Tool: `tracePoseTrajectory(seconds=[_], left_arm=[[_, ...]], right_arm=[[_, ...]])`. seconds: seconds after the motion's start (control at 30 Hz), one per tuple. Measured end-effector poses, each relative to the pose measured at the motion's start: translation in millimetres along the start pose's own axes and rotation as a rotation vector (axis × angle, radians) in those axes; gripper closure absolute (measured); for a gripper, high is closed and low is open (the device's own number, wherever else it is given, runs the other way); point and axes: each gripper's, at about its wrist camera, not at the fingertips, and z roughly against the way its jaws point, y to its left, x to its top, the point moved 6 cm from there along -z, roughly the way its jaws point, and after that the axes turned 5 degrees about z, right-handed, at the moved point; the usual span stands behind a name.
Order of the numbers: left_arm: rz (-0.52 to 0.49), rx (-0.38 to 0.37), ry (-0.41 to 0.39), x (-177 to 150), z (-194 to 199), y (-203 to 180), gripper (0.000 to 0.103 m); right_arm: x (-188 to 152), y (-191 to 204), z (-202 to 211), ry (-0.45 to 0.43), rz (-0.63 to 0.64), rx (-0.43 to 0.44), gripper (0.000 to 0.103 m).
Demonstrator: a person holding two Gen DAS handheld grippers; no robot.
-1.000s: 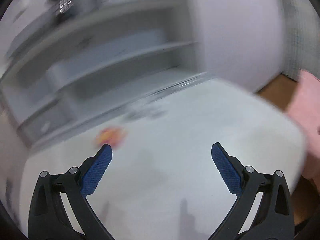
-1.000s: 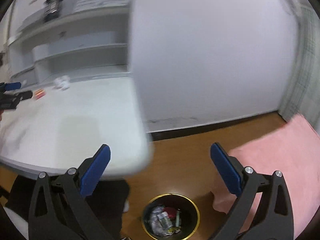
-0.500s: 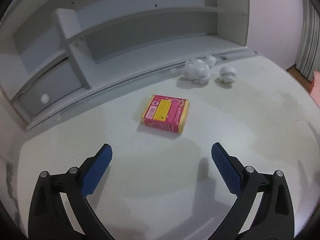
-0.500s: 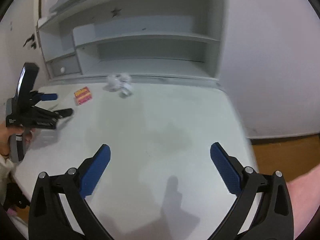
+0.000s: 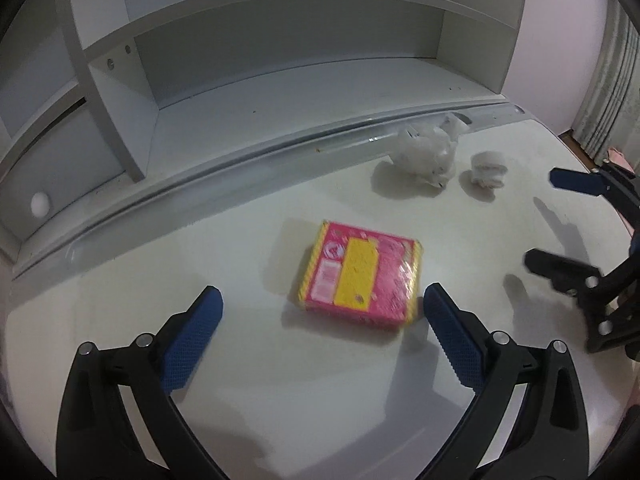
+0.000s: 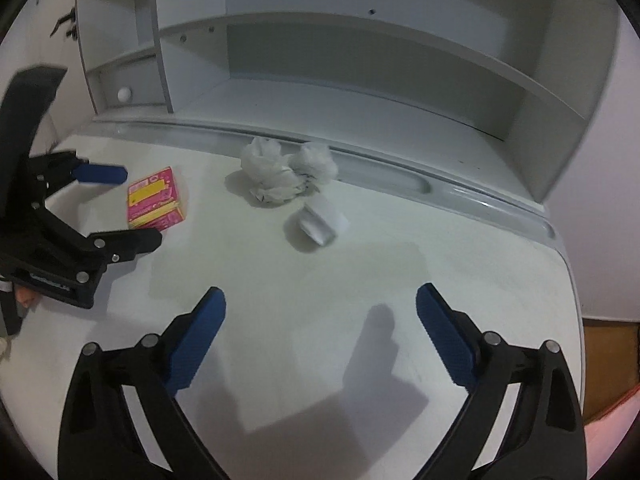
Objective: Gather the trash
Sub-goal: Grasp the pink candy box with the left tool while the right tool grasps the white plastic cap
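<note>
Hovering both tongs over the white desk [image 6: 460,256], I've got bare tabletop under each. My left tongs [image 5: 320,320] gape wide with nothing in them, blue ribbed pads either side of the near end of the pink-and-yellow box [image 5: 360,276]; the right pad sits just beside its corner, and I can't tell if it touches. My right tongs [image 6: 320,320] are spread just as wide, gripping nothing, well short of the trash. The desk's right edge curves off close by, wood floor [image 6: 608,344] past it. Ahead, a raised lip and the white shelf unit [image 6: 360,92] close off the back. Crumpled tissue [image 6: 272,172] lies against that lip, a smaller white wad [image 6: 320,220] just in front. The box is flat, glossy, its print blurred. In the left view my right tongs are cut off at the frame edge.
</note>
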Motion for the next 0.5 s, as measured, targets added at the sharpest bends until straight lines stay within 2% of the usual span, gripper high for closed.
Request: tracePoseTrajectory(seconds=[0.03,0.13,0.2,0.23,0.27,0.3,0.37,0.5], left_arm=[[0.002,0.002,0.000,1.3,-1.1,-0.2,0.006],[-0.008,-0.005,0.001,5.1,-4.2,-0.6,0.006],[-0.011,-0.006,-0.002,5.5,-3.8,-1.1,0.009],[-0.014,-0.011,-0.013,6.0,-1.6,-2.0,0.021],[-0.018,-0.011,-0.030,7.0,1.3,-3.0,0.042],[-0.015,-0.005,-0.042,8.1,3.2,-2.2,0.052],[0.004,-0.008,-0.047,9.5,3.9,0.5,0.052],[-0.003,0.000,-0.047,10.0,4.2,0.0,0.052]], right_arm=[[1.9,0.1,-5.1,0.015,0.003,0.002,0.018],[9.8,-6.0,-15.4,0.028,-0.020,0.012,0.021],[15.0,-10.0,-21.3,0.030,-0.057,0.044,0.029],[17.0,-11.6,-23.1,0.028,-0.075,0.057,0.032],[19.5,-11.3,-24.5,0.026,-0.071,0.050,0.034],[22.0,-9.9,-26.0,0.025,-0.066,0.054,0.035],[26.6,-8.0,-28.5,0.018,-0.060,0.060,0.047],[31.5,-5.3,-31.2,0.009,-0.052,0.061,0.060]])
